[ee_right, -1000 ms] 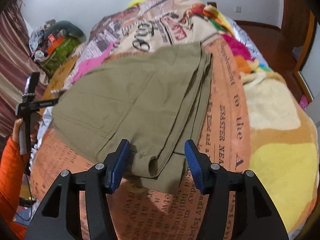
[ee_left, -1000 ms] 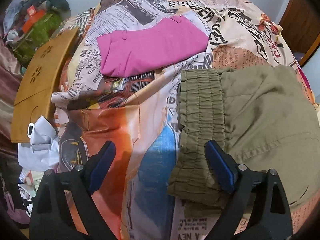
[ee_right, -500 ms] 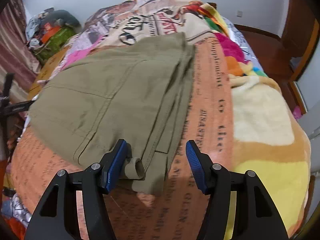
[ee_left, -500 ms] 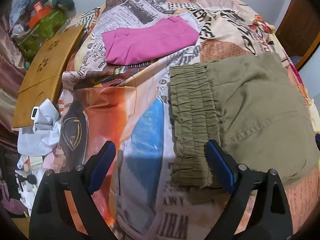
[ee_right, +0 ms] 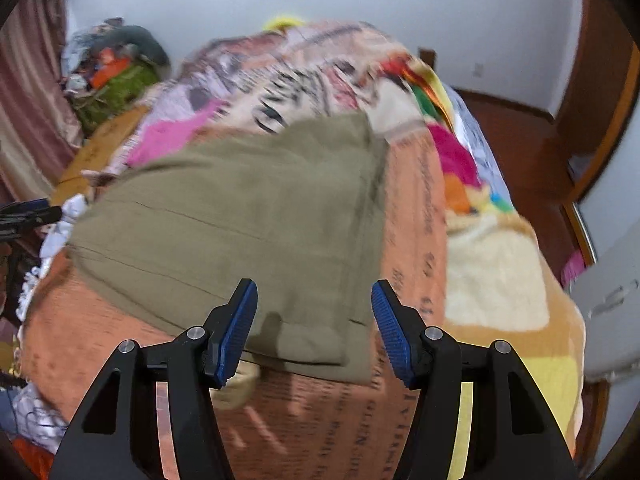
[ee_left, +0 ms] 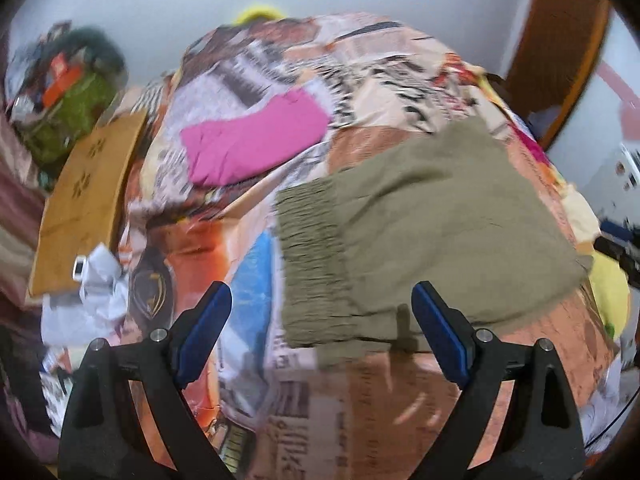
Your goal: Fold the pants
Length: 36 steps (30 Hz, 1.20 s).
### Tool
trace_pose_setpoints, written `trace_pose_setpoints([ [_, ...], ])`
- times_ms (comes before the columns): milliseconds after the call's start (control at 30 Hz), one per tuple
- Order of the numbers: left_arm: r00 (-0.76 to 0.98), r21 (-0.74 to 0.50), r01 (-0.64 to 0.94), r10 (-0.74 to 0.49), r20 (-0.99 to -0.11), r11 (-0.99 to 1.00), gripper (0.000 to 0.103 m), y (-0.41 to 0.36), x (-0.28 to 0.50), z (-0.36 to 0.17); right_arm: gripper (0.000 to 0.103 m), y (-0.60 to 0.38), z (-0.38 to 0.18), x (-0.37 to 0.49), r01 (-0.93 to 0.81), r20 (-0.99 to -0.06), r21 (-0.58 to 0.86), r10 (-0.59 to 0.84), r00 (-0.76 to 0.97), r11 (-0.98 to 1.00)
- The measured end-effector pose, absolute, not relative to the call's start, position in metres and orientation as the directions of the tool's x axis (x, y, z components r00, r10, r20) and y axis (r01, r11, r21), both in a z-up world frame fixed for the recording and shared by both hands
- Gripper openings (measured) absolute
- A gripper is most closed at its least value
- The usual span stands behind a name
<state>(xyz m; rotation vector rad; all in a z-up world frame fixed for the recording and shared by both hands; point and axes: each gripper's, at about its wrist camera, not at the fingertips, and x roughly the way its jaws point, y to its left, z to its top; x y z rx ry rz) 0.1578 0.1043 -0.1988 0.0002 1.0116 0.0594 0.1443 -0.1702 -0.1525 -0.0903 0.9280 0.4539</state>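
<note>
The left gripper (ee_left: 322,330) and the right gripper (ee_right: 314,330) look alike: black angular plastic arms, round silver screws at the joints, and ribbed blue pads (ee_right: 390,330) lining the fingers.

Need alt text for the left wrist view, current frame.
Folded olive pants, elastic waistband on the left, lie on a newspaper-print bedspread beyond the open, empty left tool. Folded pink pants lie farther back; a wooden board sits at the bed's left edge. The image is motion-blurred.
</note>
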Motion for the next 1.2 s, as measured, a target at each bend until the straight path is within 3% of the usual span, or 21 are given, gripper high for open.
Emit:
trace_pose_setpoints([
  [367,0.494,0.220,0.124,0.132,-0.859,0.968,0.093,0.042,0.153,-0.229,0.059,-0.095,-0.158,0.130,-0.608,-0.799,0.138,0.451,0.397,0.782],
  [733,0.514,0.163,0.101,0.089,-0.853,0.981,0.093,0.036,0.171,-0.220,0.059,-0.056,-0.175,0.137,-0.695,-0.836,0.114,0.447,0.319,0.710],
  [933,0.487,0.038,0.074,-0.003,-0.873,0.997,0.093,0.046,0.176,-0.218,0.059,-0.041,-0.174,0.142,-0.751,-0.833,0.079,0.457,0.311,0.656],
  [1000,0.488,0.032,0.078,-0.010,-0.873,0.996,0.093,0.046,0.175,-0.220,0.052,-0.039,-0.169,0.139,-0.762,-0.814,0.048,0.467,0.345,0.646],
  [1133,0.490,0.059,0.097,0.004,-0.872,0.994,0.093,0.041,0.174,-0.224,0.022,-0.038,-0.160,0.135,-0.780,-0.781,0.042,0.508,0.365,0.625],
  [1200,0.499,0.074,0.095,0.017,-0.866,0.993,0.089,0.038,0.175,-0.226,0.016,-0.037,-0.158,0.134,-0.781,-0.773,0.052,0.520,0.364,0.623],
])
